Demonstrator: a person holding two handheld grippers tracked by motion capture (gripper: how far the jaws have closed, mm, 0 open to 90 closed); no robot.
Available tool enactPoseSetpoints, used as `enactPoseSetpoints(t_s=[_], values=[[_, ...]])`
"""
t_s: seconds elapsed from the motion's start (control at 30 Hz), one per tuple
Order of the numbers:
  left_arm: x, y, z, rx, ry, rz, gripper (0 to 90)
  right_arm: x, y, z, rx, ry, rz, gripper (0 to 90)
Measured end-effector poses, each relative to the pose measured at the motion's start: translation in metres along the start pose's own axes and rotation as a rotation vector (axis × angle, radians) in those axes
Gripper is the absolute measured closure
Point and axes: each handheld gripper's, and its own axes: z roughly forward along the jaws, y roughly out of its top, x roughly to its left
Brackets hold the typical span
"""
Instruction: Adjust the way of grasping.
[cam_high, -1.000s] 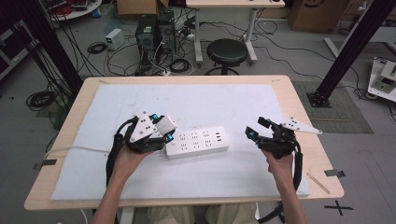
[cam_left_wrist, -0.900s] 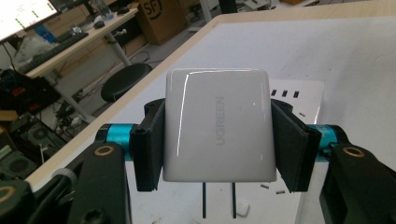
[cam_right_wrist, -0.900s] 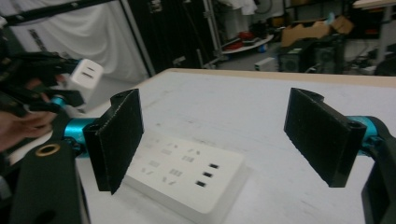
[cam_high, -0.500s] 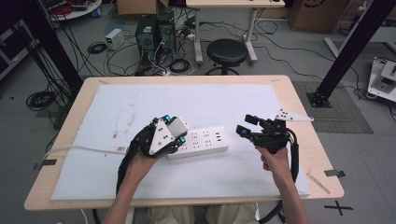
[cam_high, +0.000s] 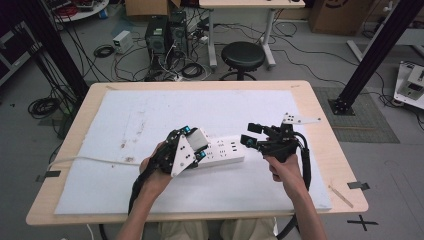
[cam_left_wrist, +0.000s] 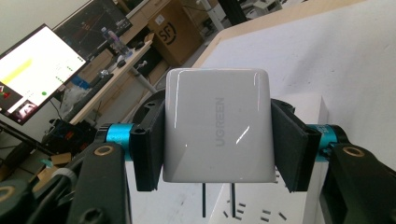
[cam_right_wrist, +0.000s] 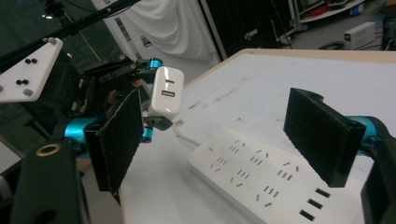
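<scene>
left gripper (cam_high: 199, 145) clamped on charger (cam_left_wrist: 217, 125), prongs down over power strip (cam_high: 220, 152) sockets for plugging | right gripper (cam_high: 248, 135) apart, at strip's right end, likely to steady it

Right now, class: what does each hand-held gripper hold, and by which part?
Left hand-held gripper clamps the white charger by its two flat sides; right hand-held gripper holds nothing.

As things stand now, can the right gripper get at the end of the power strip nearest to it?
Probably yes. The right gripper hangs open beside the near end of the power strip, nothing lying between them. The left gripper, shut on the white charger, is over the far end.
</scene>
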Motion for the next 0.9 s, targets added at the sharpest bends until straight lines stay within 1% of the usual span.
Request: enactPoseSetpoints(t_s=[0.03,0.07,0.2,0.3,0.33,0.4,0.47,0.5,0.6,0.67,0.73,0.8,0.9], values=[[-0.001,0.001,0.001,-0.003,0.003,0.002,42.4,0.000,0.000,0.002,0.001,0.010,0.004,20.4],[-0.001,0.001,0.001,-0.003,0.003,0.002,42.3,0.000,0.000,0.002,0.001,0.010,0.004,20.4],[-0.007,0.005,0.003,-0.007,0.013,0.024,42.3,0.003,0.001,0.010,0.019,0.041,0.026,20.4],[-0.007,0.005,0.003,-0.007,0.013,0.024,42.4,0.003,0.001,0.012,0.021,0.047,0.032,20.4],[-0.014,0.009,0.007,0.000,0.041,0.030,42.3,0.002,0.000,0.018,0.017,0.068,0.062,20.5],[-0.015,0.010,0.008,-0.002,0.049,0.028,42.4,0.002,-0.001,0.019,0.017,0.073,0.066,20.5],[-0.017,0.012,0.009,-0.011,0.055,0.022,42.4,0.002,-0.001,0.022,0.014,0.085,0.079,20.5],[-0.018,0.013,0.010,-0.013,0.059,0.023,42.4,0.002,-0.002,0.024,0.022,0.090,0.092,20.5],[-0.020,0.016,0.012,-0.016,0.062,0.029,42.3,0.002,-0.002,0.026,0.021,0.098,0.093,20.6],[-0.024,0.019,0.015,-0.012,0.072,0.041,42.4,0.003,-0.003,0.029,0.026,0.094,0.107,20.6],[-0.026,0.020,0.017,-0.017,0.074,0.037,42.4,0.003,-0.004,0.031,0.027,0.101,0.110,20.6],[-0.029,0.021,0.018,-0.023,0.079,0.034,42.4,0.003,-0.005,0.034,0.032,0.111,0.123,20.6],[-0.030,0.022,0.019,-0.028,0.079,0.034,42.4,0.003,-0.005,0.035,0.035,0.113,0.125,20.6]])
